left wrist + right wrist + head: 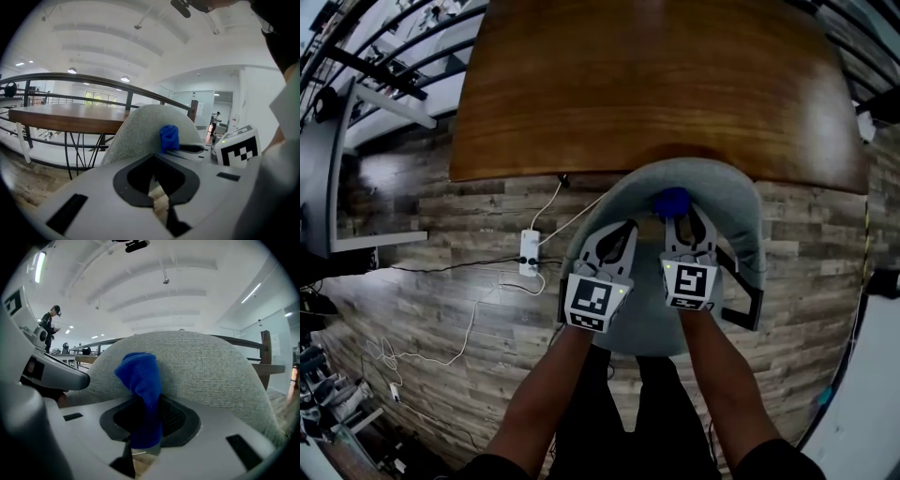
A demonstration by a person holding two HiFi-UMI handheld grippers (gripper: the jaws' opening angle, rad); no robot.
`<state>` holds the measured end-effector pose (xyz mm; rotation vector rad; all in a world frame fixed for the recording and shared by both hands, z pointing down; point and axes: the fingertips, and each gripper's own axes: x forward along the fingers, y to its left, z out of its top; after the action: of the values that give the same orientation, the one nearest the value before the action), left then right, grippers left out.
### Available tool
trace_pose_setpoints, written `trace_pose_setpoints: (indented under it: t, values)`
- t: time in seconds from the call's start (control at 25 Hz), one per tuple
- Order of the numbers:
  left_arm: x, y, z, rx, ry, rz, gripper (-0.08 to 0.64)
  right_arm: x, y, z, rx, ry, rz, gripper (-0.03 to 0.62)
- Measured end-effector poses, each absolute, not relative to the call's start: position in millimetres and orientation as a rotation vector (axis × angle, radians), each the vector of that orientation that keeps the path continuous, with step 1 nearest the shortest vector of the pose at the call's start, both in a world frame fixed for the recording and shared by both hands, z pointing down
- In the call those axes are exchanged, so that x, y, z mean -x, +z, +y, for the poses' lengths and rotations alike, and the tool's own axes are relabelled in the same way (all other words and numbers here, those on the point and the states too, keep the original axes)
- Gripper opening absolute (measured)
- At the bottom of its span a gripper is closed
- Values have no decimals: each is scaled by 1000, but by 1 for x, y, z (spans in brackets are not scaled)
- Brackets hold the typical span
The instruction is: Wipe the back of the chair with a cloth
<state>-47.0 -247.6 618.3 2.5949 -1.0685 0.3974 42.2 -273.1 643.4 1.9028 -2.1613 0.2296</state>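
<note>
The grey upholstered chair (649,314) stands in front of the person, its curved back (712,183) nearest the table. A blue cloth (672,201) rests bunched against the inside of that back. My right gripper (681,221) is shut on the cloth (140,380), which sticks up from the jaws and presses on the grey fabric (211,366). My left gripper (622,232) hovers beside it to the left over the seat, shut with nothing in it. In the left gripper view the cloth (169,137) shows against the chair back (140,126).
A round wooden table (656,84) stands just beyond the chair. On the wood floor at the left lie a white power strip (529,253) and loose cables (459,347). A railing (70,79) runs behind the table. A person (50,319) stands far off.
</note>
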Motion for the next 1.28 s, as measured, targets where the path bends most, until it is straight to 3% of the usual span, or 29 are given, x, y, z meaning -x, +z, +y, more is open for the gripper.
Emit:
trace_pose_setpoints:
  t: [0.64,1.28]
  values:
    - [-25,616,-230,-2608,362,-879,8,-140,642,-236,-2114,261,-1927,101]
    - [-65,618,-203,-2649,376,-733,8,-190,645,-188,-2236,276,-1775,101]
